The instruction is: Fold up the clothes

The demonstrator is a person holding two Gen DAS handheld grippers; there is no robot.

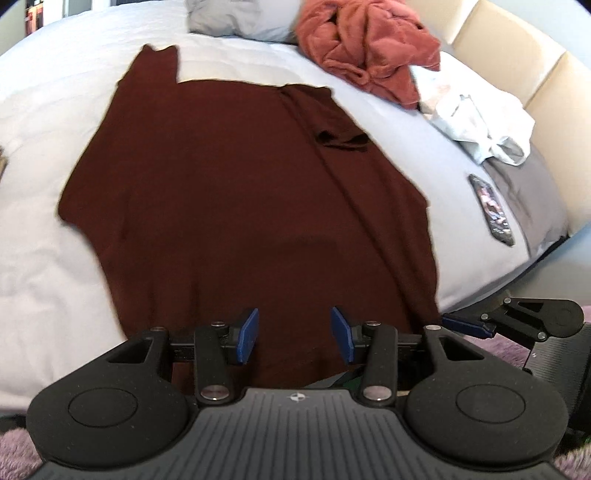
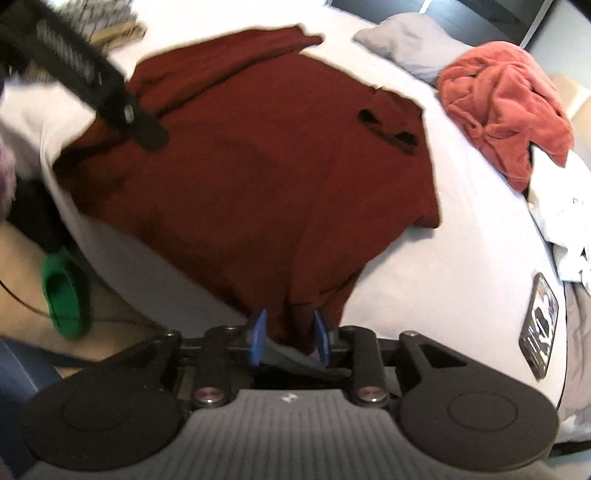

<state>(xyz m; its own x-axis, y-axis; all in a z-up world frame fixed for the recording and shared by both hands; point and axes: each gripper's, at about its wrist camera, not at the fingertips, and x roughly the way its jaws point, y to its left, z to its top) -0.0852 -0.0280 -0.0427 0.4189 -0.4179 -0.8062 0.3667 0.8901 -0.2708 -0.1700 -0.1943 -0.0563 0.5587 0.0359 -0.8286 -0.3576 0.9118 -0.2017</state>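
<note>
A dark maroon garment (image 1: pixel 229 192) lies spread flat on the white bed (image 1: pixel 55 110), one sleeve reaching toward the far side. My left gripper (image 1: pixel 294 334) hovers over its near hem, open, with only flat cloth below the blue pads. In the right wrist view the same maroon garment (image 2: pixel 266 158) gathers into folds at its near corner. That bunched corner lies between the blue pads of my right gripper (image 2: pixel 289 335), which stand apart and open. The right gripper's blue finger (image 1: pixel 465 325) shows at the bed's edge. The left tool's black frame (image 2: pixel 110 103) crosses the upper left, blurred.
A crumpled salmon robe (image 1: pixel 369 48) and a grey pillow (image 1: pixel 240 18) sit at the far side. A white garment (image 1: pixel 480 125) and a phone (image 1: pixel 495 210) lie near the beige headboard (image 1: pixel 517 55). A green object (image 2: pixel 62 295) hangs beside the bed.
</note>
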